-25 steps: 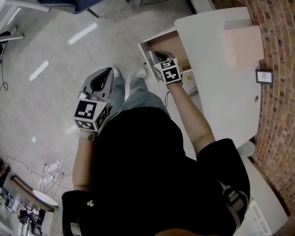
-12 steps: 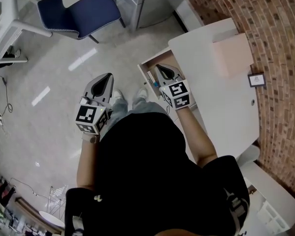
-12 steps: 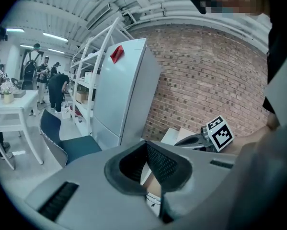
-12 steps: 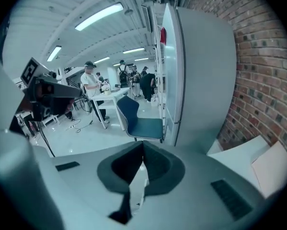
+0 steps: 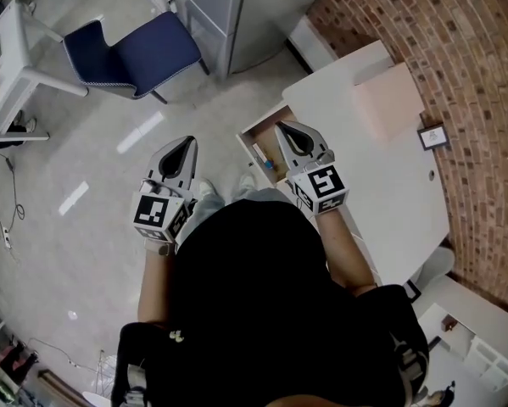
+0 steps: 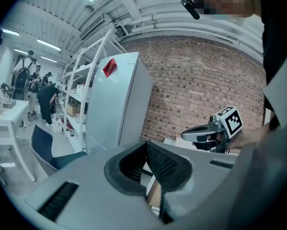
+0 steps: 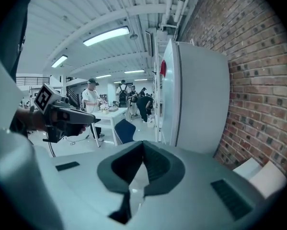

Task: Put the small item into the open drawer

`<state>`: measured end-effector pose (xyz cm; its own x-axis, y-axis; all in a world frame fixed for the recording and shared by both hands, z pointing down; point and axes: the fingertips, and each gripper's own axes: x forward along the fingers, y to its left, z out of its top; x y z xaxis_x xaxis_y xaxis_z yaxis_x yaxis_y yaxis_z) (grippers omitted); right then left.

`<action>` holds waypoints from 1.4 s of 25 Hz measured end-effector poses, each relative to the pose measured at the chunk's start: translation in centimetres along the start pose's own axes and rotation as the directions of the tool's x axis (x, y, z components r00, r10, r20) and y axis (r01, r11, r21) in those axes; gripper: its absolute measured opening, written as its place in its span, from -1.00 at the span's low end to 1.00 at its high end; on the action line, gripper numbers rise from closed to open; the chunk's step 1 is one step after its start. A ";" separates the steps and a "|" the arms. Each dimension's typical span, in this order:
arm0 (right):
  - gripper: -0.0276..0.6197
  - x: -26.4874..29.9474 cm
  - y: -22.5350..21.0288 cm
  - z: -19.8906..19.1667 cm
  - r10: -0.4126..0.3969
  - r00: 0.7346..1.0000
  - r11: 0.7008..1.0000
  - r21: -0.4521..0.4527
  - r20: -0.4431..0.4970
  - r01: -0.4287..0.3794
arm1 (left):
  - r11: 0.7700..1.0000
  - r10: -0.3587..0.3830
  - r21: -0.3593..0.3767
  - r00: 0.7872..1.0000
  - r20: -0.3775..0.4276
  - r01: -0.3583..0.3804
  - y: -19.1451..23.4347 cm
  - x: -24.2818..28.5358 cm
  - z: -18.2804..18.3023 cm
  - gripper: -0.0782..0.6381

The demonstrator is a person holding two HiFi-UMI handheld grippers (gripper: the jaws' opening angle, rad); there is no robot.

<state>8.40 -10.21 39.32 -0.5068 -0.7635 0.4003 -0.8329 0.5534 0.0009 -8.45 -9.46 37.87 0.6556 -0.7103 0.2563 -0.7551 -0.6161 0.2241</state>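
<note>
both claws empty, the small item seems to sit in the drawer

the left claw point(image 5: 188, 142) has its jaws pressed together with nothing between them and hangs over the floor point(image 5: 92, 159), well apart from the open drawer point(image 5: 267, 141). the right claw point(image 5: 281, 127) is also pinched closed and empty, held above the drawer.

inside the drawer, near its front wall, lie a blue small item point(image 5: 269, 165) and, just beside it, a slim pale-and-red thing point(image 5: 259, 153) (both too small here to name, and i cannot tell which one the task means). either way the piece looks to be in place already.

judging by its size, the item should be light and probably stiff. a tip pinch across its narrow side would suit it best. the drawer's low walls leave little room for the jaws, and the item could skate on the smooth bottom if nudged rather than pinched.

the drawer has pale laminate walls and a tan, wood-toned bottom. the white surface point(image 5: 381, 185) above it is smooth and flat, with rounded corners. a matte beige box point(image 5: 391, 100) with squared edges, cardboard-like, rests on it. the brick wall point(image 5: 474, 75) is rough and the floor is glossy. the claw pads point(image 6: 165, 164) are dark, ridged and rubbery, made to grip.
</note>
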 end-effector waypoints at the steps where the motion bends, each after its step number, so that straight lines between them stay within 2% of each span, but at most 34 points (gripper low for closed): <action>1: -0.88 -0.3 0.0 0.6 -0.005 1.000 1.000 -0.004 0.015 0.005 | 1.000 -0.004 0.007 1.000 0.005 0.004 0.0 0.0 0.4 -0.78; 7: -0.88 -1.8 0.2 4.0 -0.019 0.995 1.000 -0.017 0.095 0.021 | 0.999 -0.023 0.028 0.999 0.033 0.022 0.3 0.3 2.0 -0.78; 12: -0.88 -2.7 0.3 5.4 -0.012 0.990 1.000 -0.022 0.141 0.016 | 0.999 -0.035 0.041 0.998 0.044 0.033 -0.2 0.2 3.0 -0.78; 16: -0.88 -2.9 0.3 5.6 -0.014 0.986 1.000 -0.018 0.167 0.017 | 0.997 -0.040 0.075 0.998 0.052 0.036 -0.6 0.1 3.6 -0.78; 35: -0.88 -3.0 1.5 5.4 0.009 0.981 1.000 -0.022 0.194 -0.004 | 0.995 -0.065 0.082 0.994 0.084 0.058 -1.8 -0.1 5.6 -0.78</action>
<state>7.47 -8.83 33.15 -0.5474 -0.8089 0.2145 -0.8256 0.5639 0.0194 -7.11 -10.18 32.18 0.7009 -0.6949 0.1610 -0.7133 -0.6821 0.1610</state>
